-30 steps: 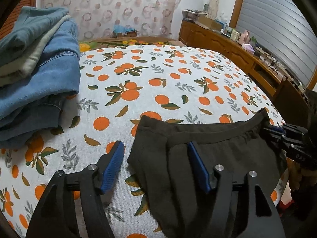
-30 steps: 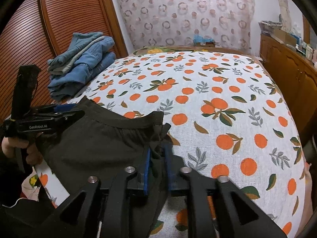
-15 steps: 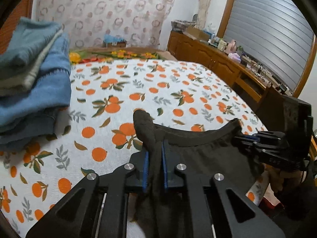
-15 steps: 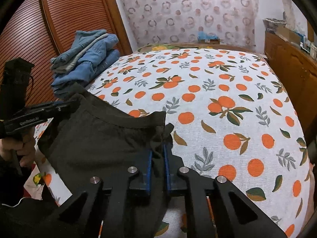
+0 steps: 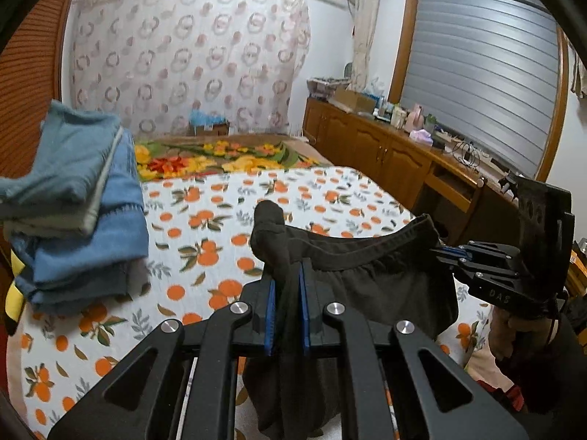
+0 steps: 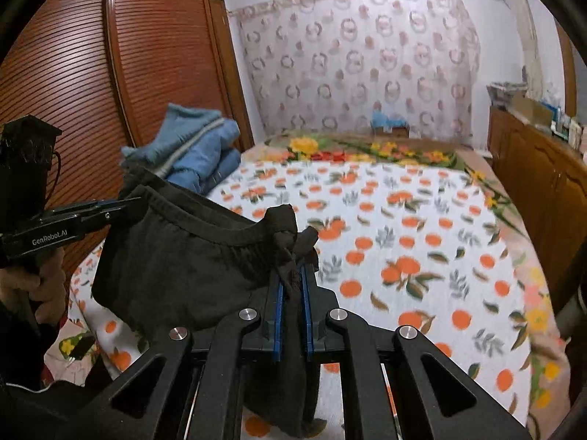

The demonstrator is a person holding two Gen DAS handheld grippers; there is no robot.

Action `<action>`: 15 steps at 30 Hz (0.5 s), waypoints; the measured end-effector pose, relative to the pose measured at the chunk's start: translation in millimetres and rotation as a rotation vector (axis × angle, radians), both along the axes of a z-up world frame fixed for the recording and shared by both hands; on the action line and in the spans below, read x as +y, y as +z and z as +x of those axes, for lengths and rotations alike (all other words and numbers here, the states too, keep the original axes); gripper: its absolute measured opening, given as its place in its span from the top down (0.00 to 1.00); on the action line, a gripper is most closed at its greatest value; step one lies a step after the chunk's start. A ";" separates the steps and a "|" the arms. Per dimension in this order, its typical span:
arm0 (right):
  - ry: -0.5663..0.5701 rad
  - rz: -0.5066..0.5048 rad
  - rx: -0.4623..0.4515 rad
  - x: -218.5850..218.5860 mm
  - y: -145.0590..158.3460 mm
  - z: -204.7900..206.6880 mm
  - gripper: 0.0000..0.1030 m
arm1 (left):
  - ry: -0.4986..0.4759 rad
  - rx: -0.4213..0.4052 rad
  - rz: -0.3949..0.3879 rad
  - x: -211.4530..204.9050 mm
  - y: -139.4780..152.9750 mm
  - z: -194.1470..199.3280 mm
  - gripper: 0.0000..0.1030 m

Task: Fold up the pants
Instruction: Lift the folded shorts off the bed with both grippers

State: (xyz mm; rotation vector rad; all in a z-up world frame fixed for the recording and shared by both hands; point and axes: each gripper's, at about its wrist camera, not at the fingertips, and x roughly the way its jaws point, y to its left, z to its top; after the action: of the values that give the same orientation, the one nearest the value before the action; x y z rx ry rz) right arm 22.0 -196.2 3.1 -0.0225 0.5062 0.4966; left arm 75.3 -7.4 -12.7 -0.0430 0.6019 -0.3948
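Observation:
Dark pants [image 5: 370, 282] hang by the waistband above the near edge of the bed, stretched between both grippers. My left gripper [image 5: 286, 275] is shut on the waistband's left corner, a bunch of fabric poking up past its blue pads. My right gripper [image 6: 291, 275] is shut on the opposite corner of the pants [image 6: 176, 256], where the drawstring knot sits. Each gripper also shows in the other's view: the right gripper [image 5: 445, 251] at the right, the left gripper [image 6: 126, 203] at the left, held by a hand [image 6: 33, 286]. The legs hang below, out of sight.
The bed [image 6: 422, 256] carries an orange-print sheet. A pile of folded blue jeans and clothes [image 5: 73, 205] lies on its left side. A wooden slatted wardrobe [image 6: 73, 91] stands at the left, a wooden sideboard [image 5: 396, 154] with clutter along the right wall.
My left gripper closed on the waistband corner. Both grippers then rose, lifting the waistband off the sheet so that the pants now hang in the air.

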 end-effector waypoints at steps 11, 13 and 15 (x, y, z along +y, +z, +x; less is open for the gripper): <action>0.021 -0.004 -0.086 3.4 29.0 -5.5 0.92 | 0.020 -0.072 0.004 5.4 25.8 0.2 0.88; 0.027 -0.005 -0.091 4.2 30.0 -1.0 0.92 | 0.023 -0.074 0.008 6.8 28.0 2.9 0.88; 0.033 -0.005 -0.094 6.2 31.7 5.2 0.92 | 0.026 -0.077 0.014 8.3 29.2 5.1 0.88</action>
State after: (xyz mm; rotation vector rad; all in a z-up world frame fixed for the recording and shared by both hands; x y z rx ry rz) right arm 27.2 -190.0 34.8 -0.0590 0.4152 0.5245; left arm 80.4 0.9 16.4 -0.0221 0.5271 -0.3660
